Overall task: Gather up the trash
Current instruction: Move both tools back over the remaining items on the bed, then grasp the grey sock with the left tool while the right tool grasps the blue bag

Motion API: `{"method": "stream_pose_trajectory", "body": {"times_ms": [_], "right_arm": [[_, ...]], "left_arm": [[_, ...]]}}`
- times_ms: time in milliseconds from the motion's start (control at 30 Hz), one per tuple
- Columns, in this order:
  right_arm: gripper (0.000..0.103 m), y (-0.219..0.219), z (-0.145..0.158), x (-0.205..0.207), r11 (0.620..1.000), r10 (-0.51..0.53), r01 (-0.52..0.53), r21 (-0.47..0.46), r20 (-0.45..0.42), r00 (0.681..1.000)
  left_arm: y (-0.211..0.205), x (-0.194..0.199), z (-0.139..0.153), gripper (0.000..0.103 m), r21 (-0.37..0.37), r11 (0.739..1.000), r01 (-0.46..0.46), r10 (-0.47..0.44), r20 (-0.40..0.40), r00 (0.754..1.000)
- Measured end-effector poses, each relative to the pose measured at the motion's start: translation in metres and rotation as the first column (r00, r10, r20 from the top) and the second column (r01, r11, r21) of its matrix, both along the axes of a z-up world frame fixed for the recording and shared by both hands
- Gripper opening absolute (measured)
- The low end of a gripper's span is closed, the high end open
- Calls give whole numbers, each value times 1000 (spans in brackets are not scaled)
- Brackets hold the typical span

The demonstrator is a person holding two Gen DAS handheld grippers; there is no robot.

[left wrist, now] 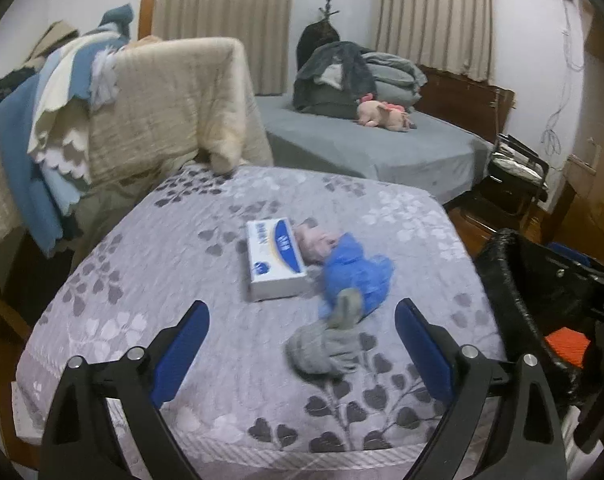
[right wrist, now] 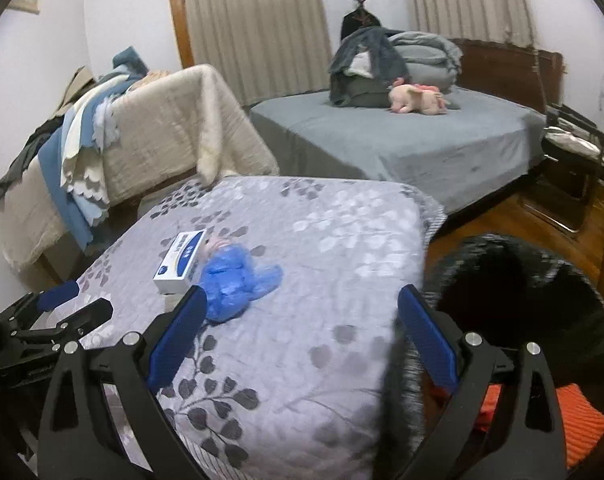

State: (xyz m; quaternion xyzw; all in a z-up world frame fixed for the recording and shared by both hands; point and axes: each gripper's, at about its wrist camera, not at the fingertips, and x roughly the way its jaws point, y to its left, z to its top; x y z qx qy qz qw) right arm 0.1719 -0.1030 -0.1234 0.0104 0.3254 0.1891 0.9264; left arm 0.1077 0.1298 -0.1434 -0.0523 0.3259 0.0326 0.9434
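On the left wrist view I see my left gripper (left wrist: 302, 332) spread wide, its blue pads well apart and holding nothing; between them, low in the centre of the frame, lies a crumpled grey wad (left wrist: 326, 344) on the grey leaf-patterned quilt (left wrist: 182, 248); just above it, touching its upper end, sits a crumpled blue plastic bag (left wrist: 356, 270); a pinkish scrap (left wrist: 316, 242) pokes out between the bag and a white-and-blue tissue box (left wrist: 274, 264), which lies flat just left of centre. At the right edge of that frame stands a bin lined with a black bag (left wrist: 518, 280), with something orange (left wrist: 566, 346) showing inside it.

On the right wrist view my right gripper (right wrist: 300, 332) is likewise spread wide and grips nothing; it hangs over the quilt's right edge (right wrist: 342, 248), with the bin's black liner (right wrist: 522, 280) filling the lower right of the frame and an orange ribbed thing (right wrist: 586, 424) low at the right. The blue bag (right wrist: 238, 280) sits left of centre, just beside my left-hand pad, with the tissue box (right wrist: 180, 262) touching it on its left; the pink scrap (right wrist: 218, 243) peeks above the bag. My left gripper (right wrist: 68, 306) shows at the lower left edge, fingers apart. In the upper right of both frames a pink plush toy (right wrist: 416, 100) rests on a grey bed (right wrist: 422, 148).
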Motion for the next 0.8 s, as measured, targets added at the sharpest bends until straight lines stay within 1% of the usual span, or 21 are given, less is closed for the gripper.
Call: {"method": "stream_pose_trajectory", "body": {"times_ms": [167,300,433,600,700,800], "right_arm": [[94,24,-18,15,999,42,-42,-5,-21,999],[93,35,-34,32,998,49,-50,-22,-48,998],[93,37,-44,46,998,47,-49,-26,-65,997],[93,38,-47,60,999,44,-46,-26,-68,997],[93,38,-50,66,999,44,-46,-24,-77,996],[93,39,-55,67,998,50,-53,-29,-90,995]], "left_arm": [[11,2,-14,91,8,1000,-24,24,-26,999],[16,5,-22,91,-10,999,-38,38,-43,998],[10,12,-31,91,-25,999,-20,18,-59,998],[-2,25,-48,91,-43,999,13,-17,-93,996],[-8,32,-60,87,-50,999,20,-26,-119,993],[-9,40,-72,81,-69,997,17,-27,-152,988]]}}
